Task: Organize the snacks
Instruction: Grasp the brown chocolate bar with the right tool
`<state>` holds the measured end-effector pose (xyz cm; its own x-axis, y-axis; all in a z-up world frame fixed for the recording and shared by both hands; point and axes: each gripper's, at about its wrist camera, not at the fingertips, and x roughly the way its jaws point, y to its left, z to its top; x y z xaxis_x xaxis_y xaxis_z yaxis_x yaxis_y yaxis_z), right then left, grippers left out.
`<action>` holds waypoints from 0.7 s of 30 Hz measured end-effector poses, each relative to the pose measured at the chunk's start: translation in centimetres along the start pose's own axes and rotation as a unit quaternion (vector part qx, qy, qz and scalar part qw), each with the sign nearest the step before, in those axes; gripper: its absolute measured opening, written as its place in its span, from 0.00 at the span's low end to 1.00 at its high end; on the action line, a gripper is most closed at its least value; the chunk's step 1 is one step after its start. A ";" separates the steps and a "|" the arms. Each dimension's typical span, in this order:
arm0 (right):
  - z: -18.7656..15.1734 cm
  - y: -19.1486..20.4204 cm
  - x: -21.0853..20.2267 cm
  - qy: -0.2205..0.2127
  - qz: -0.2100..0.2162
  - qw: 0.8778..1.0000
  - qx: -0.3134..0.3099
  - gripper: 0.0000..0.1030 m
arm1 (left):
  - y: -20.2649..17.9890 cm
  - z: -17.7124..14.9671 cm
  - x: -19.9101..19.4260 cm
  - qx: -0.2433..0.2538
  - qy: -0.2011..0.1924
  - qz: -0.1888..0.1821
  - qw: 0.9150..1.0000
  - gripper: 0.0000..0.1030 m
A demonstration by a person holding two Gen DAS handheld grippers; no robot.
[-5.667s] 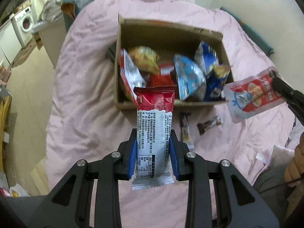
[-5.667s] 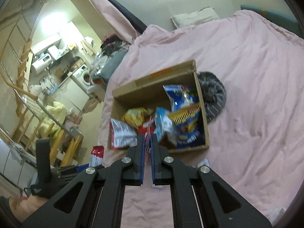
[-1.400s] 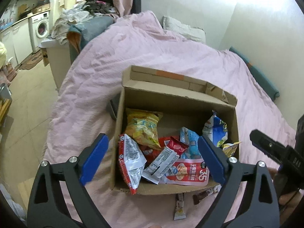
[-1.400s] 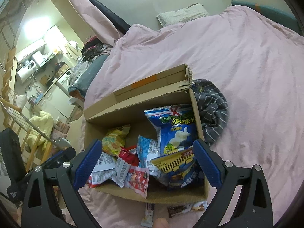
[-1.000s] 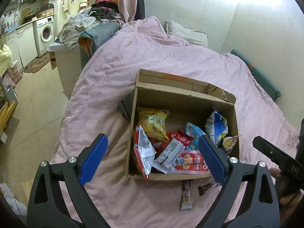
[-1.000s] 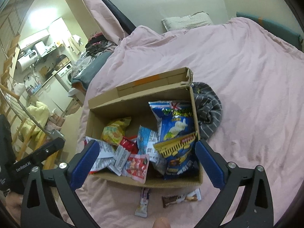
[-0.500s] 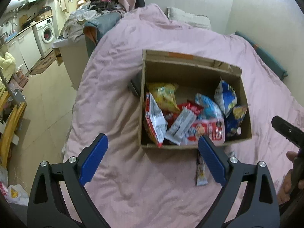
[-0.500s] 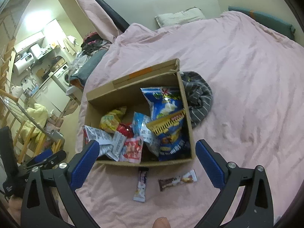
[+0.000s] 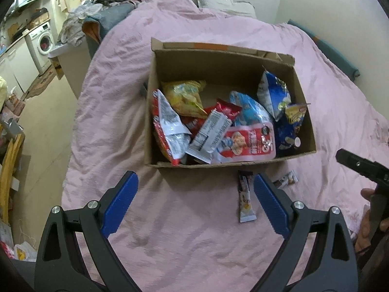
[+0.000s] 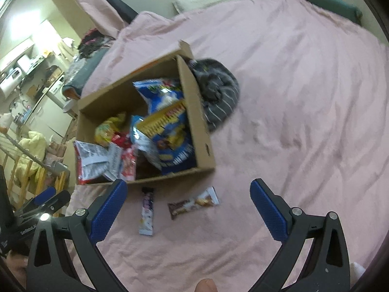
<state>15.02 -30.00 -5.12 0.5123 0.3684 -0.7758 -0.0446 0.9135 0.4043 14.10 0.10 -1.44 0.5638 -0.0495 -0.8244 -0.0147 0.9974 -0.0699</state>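
A cardboard box [image 9: 149,112] [image 10: 201,131] full of snack bags stands on the pink bed. Two snack bars lie on the blanket just in front of it: a white and purple bar [image 9: 246,200] [image 10: 146,211] and a brown chocolate bar [image 9: 286,179] [image 10: 193,202]. My left gripper [image 9: 194,200] is open and empty, above the blanket in front of the box. My right gripper [image 10: 188,205] is open and empty, over the two bars. The right gripper's tip also shows in the left wrist view [image 9: 359,166].
A grey striped cloth [image 10: 217,95] lies against the box's right side. The bed's left edge drops to the floor, with a washing machine [image 9: 42,42] and clutter beyond. A pillow [image 9: 226,6] lies at the head of the bed.
Both grippers let go of their snack packets into the box, opened wide and pulled back toward me. The two bars on the blanket have come into fuller view.
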 end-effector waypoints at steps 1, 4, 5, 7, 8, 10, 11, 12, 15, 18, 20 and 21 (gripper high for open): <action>-0.1 -0.4 0.3 0.007 -0.003 1.000 0.005 1.00 | -0.2 0.0 0.2 0.000 0.003 -0.002 1.000 0.92; -0.5 -1.6 1.2 0.030 -0.008 0.999 0.029 1.00 | -0.3 0.0 0.5 -0.002 0.010 -0.005 1.000 0.92; -0.7 -1.9 1.6 0.038 -0.009 0.999 0.036 1.00 | -0.4 0.1 0.5 -0.004 0.011 -0.006 1.000 0.92; -0.9 -2.4 2.5 0.056 -0.018 0.997 0.045 1.00 | -0.3 0.2 0.6 -0.010 0.014 -0.010 1.000 0.92; -1.0 -2.4 3.0 0.063 -0.021 0.997 0.047 1.00 | -0.3 0.2 0.6 -0.011 0.016 -0.011 1.000 0.92; -1.2 -2.3 3.8 0.076 -0.024 0.996 0.048 1.00 | -0.2 0.2 0.6 -0.015 0.018 -0.014 1.000 0.92; -1.3 -2.1 4.3 0.084 -0.026 0.995 0.047 1.00 | -0.2 0.2 0.5 -0.016 0.019 -0.016 1.000 0.92; -1.4 -2.1 4.8 0.090 -0.026 0.994 0.047 1.00 | -0.1 0.2 0.4 -0.018 0.020 -0.017 0.999 0.92; -1.5 -1.8 6.0 0.106 -0.028 0.993 0.053 1.00 | 0.2 0.2 0.4 -0.023 0.021 -0.015 0.999 0.92; -1.4 -1.6 6.9 0.112 -0.040 0.991 0.055 1.00 | 0.7 0.2 0.8 -0.024 0.027 0.002 0.999 0.92; -1.4 -1.5 7.4 0.119 -0.044 0.990 0.061 1.00 | 1.1 0.2 1.1 -0.032 0.037 0.005 0.999 0.92; -1.4 -1.5 7.7 0.123 -0.044 0.989 0.063 1.00 | 1.4 0.1 1.2 -0.037 0.041 0.004 0.998 0.92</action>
<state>17.88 -28.26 -12.36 0.2850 0.3334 -0.8987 0.1061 0.9208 0.3753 14.86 1.45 -2.50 0.4938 -0.0495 -0.8682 -0.0815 0.9914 -0.1029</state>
